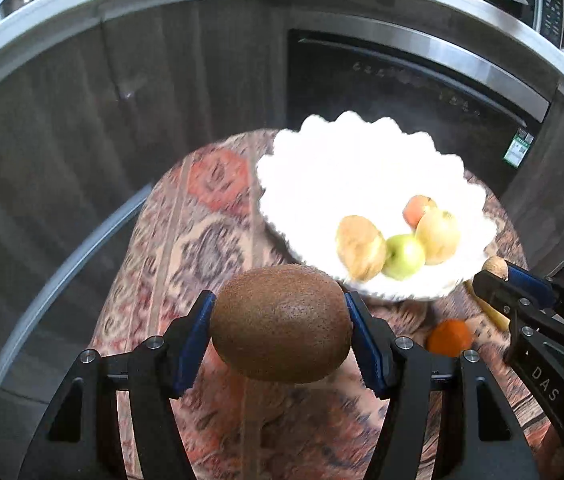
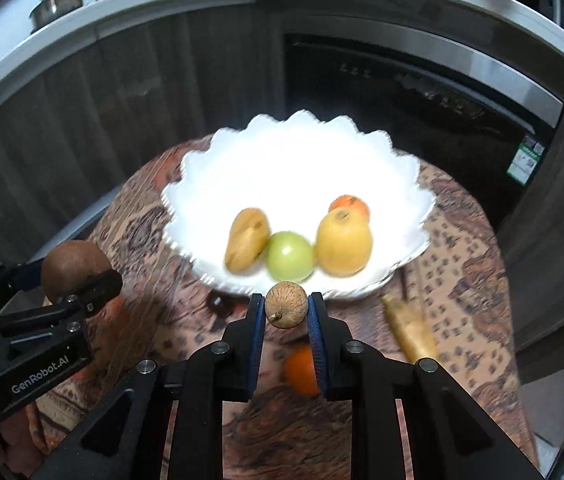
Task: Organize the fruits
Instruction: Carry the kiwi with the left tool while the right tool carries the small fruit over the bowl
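My left gripper (image 1: 279, 322) is shut on a brown kiwi (image 1: 282, 322) and holds it above the patterned cloth, short of the white scalloped bowl (image 1: 322, 168). My right gripper (image 2: 286, 308) is shut on a small round tan fruit (image 2: 286, 305) just in front of the bowl's near rim (image 2: 217, 152). The bowl holds a yellow mango (image 2: 246, 245), a green apple (image 2: 289, 257), a yellow fruit (image 2: 344, 241) and a reddish fruit (image 2: 349, 203). An orange (image 2: 300, 370) lies on the cloth under the right gripper. The left gripper with the kiwi (image 2: 73, 266) shows at the left of the right wrist view.
A round table with a patterned cloth (image 1: 201, 216) carries everything. A long yellow item (image 2: 412, 330) lies on the cloth right of the bowl. Dark cabinets and a dishwasher front (image 2: 402, 92) stand behind the table, with a countertop (image 2: 161, 4) above.
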Action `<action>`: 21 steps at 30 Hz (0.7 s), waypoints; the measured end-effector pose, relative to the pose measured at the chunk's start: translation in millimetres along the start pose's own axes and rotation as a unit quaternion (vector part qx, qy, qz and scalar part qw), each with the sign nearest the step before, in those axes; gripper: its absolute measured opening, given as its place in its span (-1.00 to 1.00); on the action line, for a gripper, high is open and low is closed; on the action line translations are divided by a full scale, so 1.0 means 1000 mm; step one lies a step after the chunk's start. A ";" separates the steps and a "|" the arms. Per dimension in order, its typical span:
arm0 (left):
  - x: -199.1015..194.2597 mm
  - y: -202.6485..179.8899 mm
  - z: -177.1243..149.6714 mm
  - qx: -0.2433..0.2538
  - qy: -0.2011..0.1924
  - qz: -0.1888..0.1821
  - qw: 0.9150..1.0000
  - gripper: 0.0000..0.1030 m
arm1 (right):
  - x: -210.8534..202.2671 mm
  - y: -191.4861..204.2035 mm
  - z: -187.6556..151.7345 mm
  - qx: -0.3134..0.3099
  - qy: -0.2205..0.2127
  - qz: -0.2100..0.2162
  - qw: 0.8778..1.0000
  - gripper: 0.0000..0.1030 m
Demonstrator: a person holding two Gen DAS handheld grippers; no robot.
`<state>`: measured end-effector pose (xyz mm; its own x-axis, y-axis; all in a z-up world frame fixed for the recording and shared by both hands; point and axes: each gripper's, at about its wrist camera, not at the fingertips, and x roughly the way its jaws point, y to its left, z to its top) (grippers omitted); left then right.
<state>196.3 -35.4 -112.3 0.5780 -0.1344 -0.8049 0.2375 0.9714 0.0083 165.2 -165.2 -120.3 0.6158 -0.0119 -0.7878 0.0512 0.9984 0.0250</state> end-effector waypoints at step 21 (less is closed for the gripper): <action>0.063 -0.029 0.084 0.029 0.003 -0.006 1.000 0.23 | 0.046 -0.055 0.067 0.029 -0.007 -0.052 0.998 -0.56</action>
<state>291.2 -88.1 -113.0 0.5695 -0.1448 -0.8091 0.2890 0.9568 0.0322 243.2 -224.2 -116.6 0.6156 -0.1172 -0.7793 0.1609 0.9867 -0.0213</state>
